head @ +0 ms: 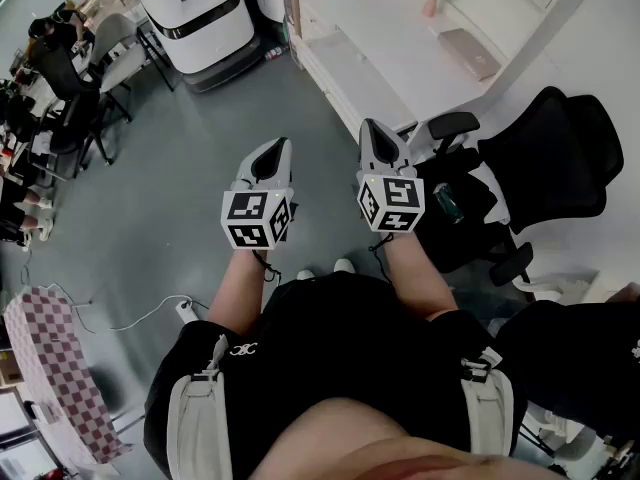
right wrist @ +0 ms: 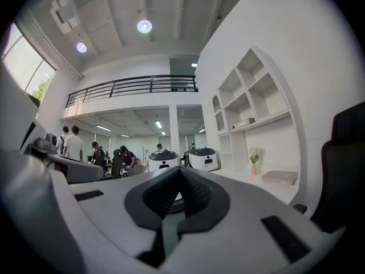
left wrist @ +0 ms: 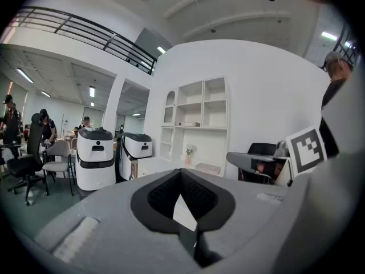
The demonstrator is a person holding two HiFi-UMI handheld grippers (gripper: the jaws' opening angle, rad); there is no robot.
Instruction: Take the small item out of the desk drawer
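Both your left tool (head: 274,151) and right tool (head: 376,135) are closed and empty, and the drawer and item aren't visible, so face the table (head: 395,63) on your right and locate the drawer first.

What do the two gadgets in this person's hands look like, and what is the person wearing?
Each is a pale grey, tapered shell: left gripper, right gripper. The jaws are lined with black textured pads. Behind each sits a cube with black-and-white square markers. The person wears a black top and pale grey straps.
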